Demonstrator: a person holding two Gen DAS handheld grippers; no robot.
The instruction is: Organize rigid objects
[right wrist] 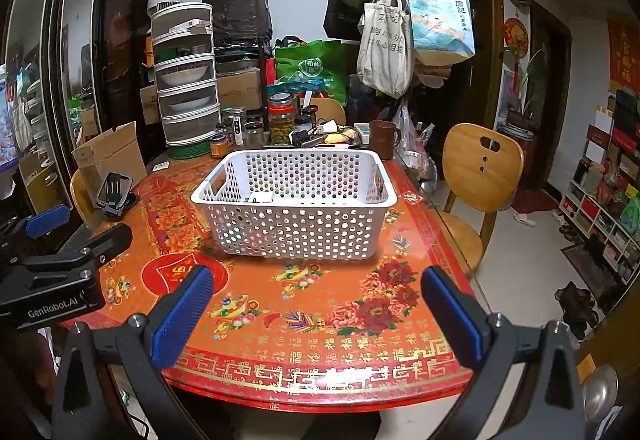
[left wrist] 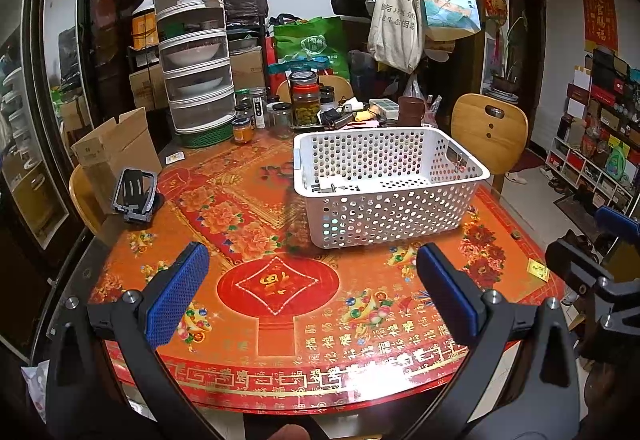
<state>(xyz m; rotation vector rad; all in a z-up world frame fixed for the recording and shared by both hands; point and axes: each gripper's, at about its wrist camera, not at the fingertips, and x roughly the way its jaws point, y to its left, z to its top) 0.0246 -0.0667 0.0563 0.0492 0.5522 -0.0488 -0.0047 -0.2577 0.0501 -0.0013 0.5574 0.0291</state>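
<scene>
1. Left wrist view: the left claw [left wrist: 312,298] hangs over the near edge of the desk [left wrist: 360,336], its blue pads [left wrist: 176,296] spread wide with nothing between them.
2. A white perforated basket [left wrist: 384,216] stands on the desk at 12 to 1 o'clock from the claw, well apart from it. Some small white and grey items [left wrist: 332,185] lie on its floor; what they are cannot be told.
3. A black phone stand [left wrist: 134,195] sits at 10 o'clock near the desk's left edge, just in front of an open carton [left wrist: 116,148].
4. Jars [left wrist: 306,100] and a stack of covered dishes [left wrist: 196,60] crowd the far side at 11 to 12 o'clock. The right claw [left wrist: 616,224] shows at the 3 o'clock edge of the view.
5. Right wrist view: the right claw [right wrist: 316,314] is also spread wide and holds nothing, over the desk's [right wrist: 320,324] near edge.
6. The basket [right wrist: 296,228] stands at 12 o'clock, apart from the pads [right wrist: 182,316].
7. The phone stand [right wrist: 114,194] is at 10 o'clock, and the left claw [right wrist: 46,220] at 9 o'clock.
8. A wooden chair [right wrist: 480,168] stands off the desk at 2 o'clock.
</scene>
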